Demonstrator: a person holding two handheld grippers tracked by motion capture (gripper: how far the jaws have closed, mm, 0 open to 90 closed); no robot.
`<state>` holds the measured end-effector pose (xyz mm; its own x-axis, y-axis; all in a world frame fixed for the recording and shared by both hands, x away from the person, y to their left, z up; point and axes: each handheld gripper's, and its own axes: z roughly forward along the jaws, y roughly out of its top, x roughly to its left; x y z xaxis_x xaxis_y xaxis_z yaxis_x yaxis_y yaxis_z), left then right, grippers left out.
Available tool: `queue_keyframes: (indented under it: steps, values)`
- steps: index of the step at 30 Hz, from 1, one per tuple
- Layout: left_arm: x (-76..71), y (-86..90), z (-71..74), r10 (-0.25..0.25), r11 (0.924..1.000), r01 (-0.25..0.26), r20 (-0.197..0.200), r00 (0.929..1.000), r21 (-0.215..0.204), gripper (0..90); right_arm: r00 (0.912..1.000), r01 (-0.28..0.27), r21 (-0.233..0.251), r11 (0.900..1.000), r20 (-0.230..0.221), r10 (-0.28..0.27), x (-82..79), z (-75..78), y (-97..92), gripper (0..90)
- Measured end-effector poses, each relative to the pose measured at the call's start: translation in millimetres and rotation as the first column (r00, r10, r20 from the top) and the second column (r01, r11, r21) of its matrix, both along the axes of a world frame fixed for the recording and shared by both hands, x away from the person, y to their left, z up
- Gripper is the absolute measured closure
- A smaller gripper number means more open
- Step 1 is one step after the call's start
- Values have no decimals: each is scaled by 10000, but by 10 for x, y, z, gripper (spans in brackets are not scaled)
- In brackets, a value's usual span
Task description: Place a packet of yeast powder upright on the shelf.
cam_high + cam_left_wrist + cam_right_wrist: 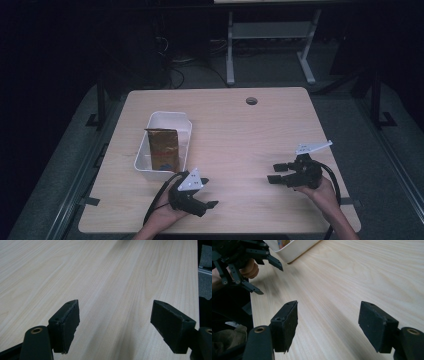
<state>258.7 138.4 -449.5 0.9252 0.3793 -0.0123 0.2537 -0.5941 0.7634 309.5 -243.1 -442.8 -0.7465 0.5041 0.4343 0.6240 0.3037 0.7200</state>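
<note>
Bag (163, 149): upright in bin (184, 125), near table's left edge.
Left gripper (207, 197): spread, empty, near front edge.
Right gripper (274, 172): spread, empty.
Risk: tall bag tipping if nudged carelessly.

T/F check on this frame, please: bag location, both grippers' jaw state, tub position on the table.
1. The brown bag stands inside the white tub. True.
2. The left gripper is clamped on the bag. False: its jaws stand open over bare table.
3. The right gripper has open jaws with nothing between them. True.
4. The tub sits at the table's right edge. False: it is on the left half.
</note>
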Motion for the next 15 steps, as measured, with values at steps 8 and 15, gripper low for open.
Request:
queue_keyframes:
  steps: [8, 15]
  values:
    - [5, -11, -17, -85, 10000, 85, -149, 9999, 28, 232, 9998, 8, -359, 9994, 219, 0, -120, -47, -47, 301]
    - [2, -15, -22, -116, 9999, 117, -157, 9998, 29, 231, 9992, -10, -326, 9995, 395, 23, -217, -62, -45, 285]
